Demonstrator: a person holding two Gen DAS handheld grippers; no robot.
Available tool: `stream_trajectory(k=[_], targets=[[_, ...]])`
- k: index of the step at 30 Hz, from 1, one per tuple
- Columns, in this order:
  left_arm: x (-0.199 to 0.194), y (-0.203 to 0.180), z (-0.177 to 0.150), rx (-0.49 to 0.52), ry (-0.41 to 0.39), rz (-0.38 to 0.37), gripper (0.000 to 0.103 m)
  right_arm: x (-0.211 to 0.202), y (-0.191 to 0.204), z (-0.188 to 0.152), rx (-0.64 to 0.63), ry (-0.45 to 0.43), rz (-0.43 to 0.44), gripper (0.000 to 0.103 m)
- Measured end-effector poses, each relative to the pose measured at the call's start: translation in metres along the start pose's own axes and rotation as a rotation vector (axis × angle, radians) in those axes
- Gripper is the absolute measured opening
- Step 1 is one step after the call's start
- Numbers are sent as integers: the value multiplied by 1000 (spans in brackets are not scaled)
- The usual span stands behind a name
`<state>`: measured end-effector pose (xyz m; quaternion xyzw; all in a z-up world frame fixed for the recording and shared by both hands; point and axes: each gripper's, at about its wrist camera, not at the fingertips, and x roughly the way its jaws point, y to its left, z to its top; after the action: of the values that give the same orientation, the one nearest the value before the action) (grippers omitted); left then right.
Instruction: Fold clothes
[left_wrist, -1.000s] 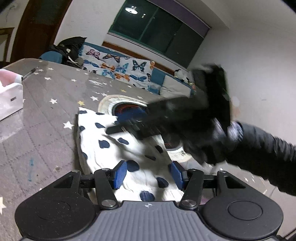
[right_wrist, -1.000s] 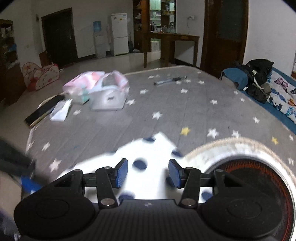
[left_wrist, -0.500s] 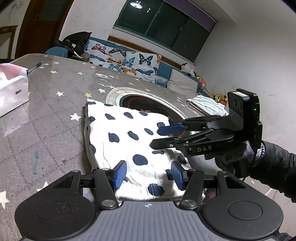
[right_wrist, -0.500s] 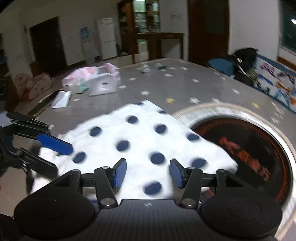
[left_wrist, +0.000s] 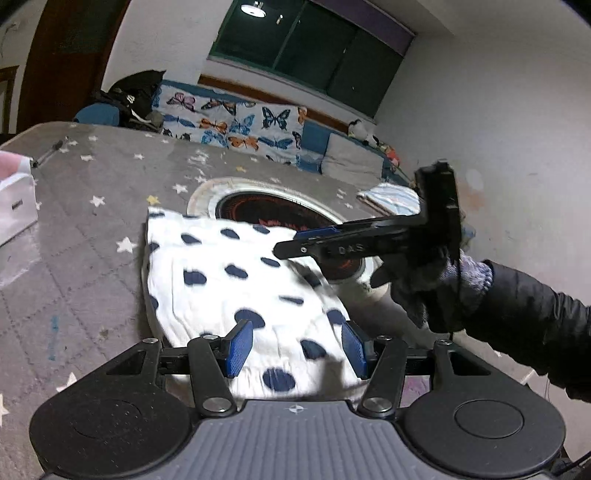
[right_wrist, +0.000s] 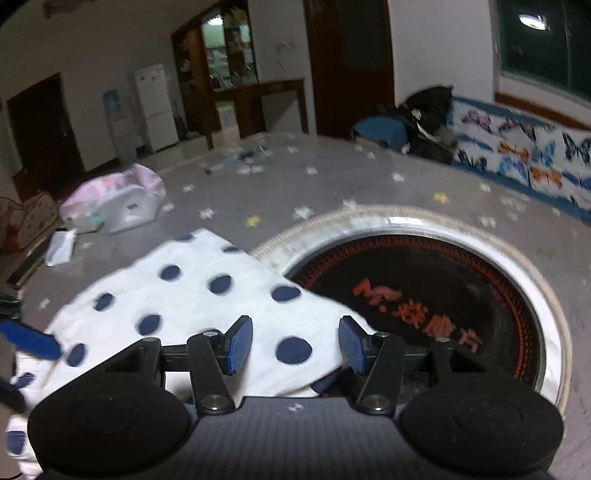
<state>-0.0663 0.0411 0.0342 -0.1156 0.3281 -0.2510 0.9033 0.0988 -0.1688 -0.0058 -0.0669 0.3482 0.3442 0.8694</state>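
My left gripper (left_wrist: 297, 349) hangs with its blue pads spread wide and empty over the near edge of the cloth (left_wrist: 229, 280), a folded white piece with dark blue dots lying flat on the grey starred table (left_wrist: 74, 266). Its far corner overlaps the rim of the round burner (right_wrist: 461, 295) set into the tabletop. My right gripper (right_wrist: 295, 345) is just as wide and holds nothing, poised above the cloth's edge beside the burner, my gloved hand (left_wrist: 436, 288) around its handle.
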Motion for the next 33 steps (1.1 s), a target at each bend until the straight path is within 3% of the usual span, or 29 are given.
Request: stream_trajectory(k=[10, 15, 22, 30, 33], targets=[[-19, -5, -9, 13, -10, 18, 59, -19, 21, -3, -54, -16, 31, 55], [-40, -9, -18, 24, -13, 29, 60, -37, 48, -11, -136, -17, 88, 67], [-54, -12, -38, 32, 46, 48, 59, -50, 83, -22, -249, -13, 130, 75], [-43, -13, -53, -7, 96, 46, 57, -56, 82, -21, -218, -36, 109, 78], [-37, -10, -54, -28, 101, 58, 50, -58, 82, -22, -218, -44, 108, 79]])
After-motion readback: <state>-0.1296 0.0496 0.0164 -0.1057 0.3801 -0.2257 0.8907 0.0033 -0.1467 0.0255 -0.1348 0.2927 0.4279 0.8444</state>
